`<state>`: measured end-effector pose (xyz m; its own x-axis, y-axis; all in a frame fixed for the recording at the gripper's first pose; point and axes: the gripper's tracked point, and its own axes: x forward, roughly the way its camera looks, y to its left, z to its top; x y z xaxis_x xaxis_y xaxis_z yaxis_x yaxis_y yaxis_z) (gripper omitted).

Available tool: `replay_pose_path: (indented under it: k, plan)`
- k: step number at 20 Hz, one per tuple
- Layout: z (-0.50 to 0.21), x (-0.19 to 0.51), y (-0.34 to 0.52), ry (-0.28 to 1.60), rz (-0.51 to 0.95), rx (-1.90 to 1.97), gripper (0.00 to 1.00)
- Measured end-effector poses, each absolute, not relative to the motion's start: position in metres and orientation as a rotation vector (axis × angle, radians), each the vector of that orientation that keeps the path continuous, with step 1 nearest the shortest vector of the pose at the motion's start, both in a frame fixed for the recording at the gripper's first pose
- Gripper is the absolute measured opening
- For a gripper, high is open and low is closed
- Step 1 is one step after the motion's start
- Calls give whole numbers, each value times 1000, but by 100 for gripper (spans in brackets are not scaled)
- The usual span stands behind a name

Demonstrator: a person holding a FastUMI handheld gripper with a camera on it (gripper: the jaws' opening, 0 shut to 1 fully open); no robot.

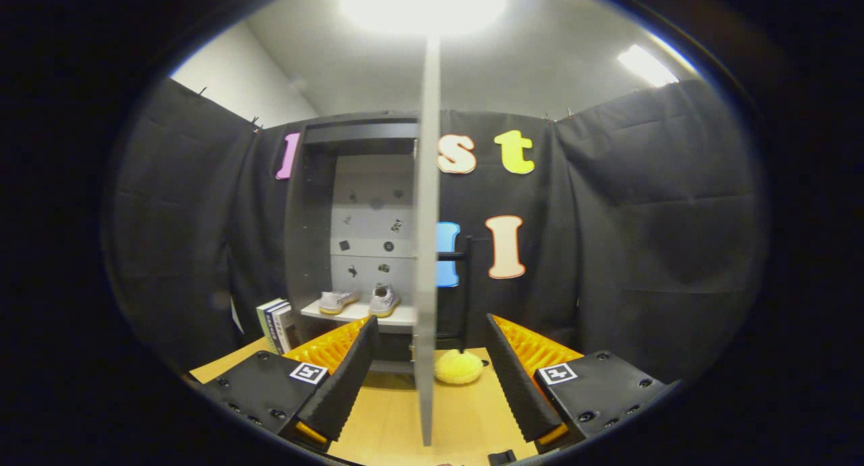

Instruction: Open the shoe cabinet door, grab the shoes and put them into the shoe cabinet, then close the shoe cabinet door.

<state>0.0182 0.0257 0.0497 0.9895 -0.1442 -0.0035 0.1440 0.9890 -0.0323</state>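
Observation:
The shoe cabinet (310, 250) stands ahead on the wooden table, its door (426, 250) swung out wide so I see it edge-on, running toward me between the fingers. A dark bar handle (464, 283) sticks out on the door's right side. Two light shoes (361, 300) sit side by side on the white shelf (398, 315) inside. My gripper (428, 358) is open, one finger on each side of the door's edge, neither touching it.
A yellow soft ball (458, 367) lies on the table just right of the door's foot. Several books (275, 324) stand upright left of the cabinet. Black cloth walls close in on both sides and behind.

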Motion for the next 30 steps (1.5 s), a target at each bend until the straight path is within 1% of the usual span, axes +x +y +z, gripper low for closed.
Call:
replay_pose_path:
  k: [3,8,13,17,19,20,25,30]
  plan:
    - [52,24,-18,-3,-149,-5,97]
    - [42,84,-56,-11,-99,-4,97]
    - [27,129,-55,51,46,9,98]
    - [19,132,-37,81,124,0,98]
    - [19,131,-36,83,114,-9,98]
    - [19,130,-33,84,107,-11,96]
    - [15,125,-27,111,38,24,96]
    - [11,120,15,168,-17,75,97]
